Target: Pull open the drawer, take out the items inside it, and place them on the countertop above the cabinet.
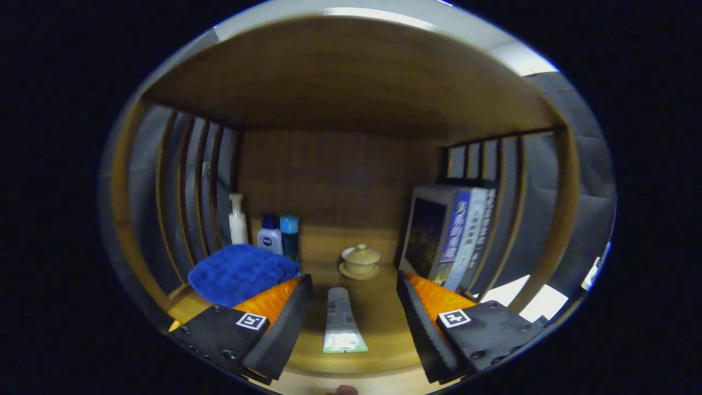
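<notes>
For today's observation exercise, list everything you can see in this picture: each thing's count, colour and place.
tube: 1, white with a green end, lying on the wooden surface between the fingers.
lidded cup: 1, beige, on a saucer beyond the tube.
cloth: 1, blue, folded, left of the tube.
bottles: 3, white, white-and-blue, teal, behind the cloth.
books: several, upright, right side.
wooden shelf: 1, brown, overhead.
gripper: 1, fingers open, either side of the tube, not touching it.

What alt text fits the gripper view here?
The gripper is open, with a tube lying flat on the wooden shelf between its fingers. Beyond sit a lidded cup, a blue cloth and bottles on one side, and upright books on the other.
</notes>
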Available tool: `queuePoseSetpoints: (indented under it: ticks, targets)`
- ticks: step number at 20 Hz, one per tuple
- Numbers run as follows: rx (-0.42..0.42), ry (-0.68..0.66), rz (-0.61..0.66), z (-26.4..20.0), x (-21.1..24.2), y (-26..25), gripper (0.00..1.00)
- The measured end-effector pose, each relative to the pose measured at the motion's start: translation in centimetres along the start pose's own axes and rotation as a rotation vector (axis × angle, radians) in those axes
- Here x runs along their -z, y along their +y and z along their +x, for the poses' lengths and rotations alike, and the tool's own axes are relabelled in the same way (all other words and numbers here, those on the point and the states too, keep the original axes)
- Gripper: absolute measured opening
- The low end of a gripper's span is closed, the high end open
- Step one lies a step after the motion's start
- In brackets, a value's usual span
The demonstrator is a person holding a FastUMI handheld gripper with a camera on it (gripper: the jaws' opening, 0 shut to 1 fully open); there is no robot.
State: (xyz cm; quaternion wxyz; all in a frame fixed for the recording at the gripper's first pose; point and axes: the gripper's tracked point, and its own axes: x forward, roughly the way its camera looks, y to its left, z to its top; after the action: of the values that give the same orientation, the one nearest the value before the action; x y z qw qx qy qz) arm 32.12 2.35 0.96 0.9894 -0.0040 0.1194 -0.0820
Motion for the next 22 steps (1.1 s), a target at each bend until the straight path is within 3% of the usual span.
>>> queuePoseSetpoints:
  ticks: [5, 12, 22]
  targets:
    - [0.016, -0.138, -0.016, -9.2, -3.9, -0.3, 0.98]
    - [-0.011, -0.222, 0.004, -18.9, -5.2, -0.2, 0.98]
    - [-0.031, -0.239, -0.003, -27.5, 0.2, -0.8, 0.98]
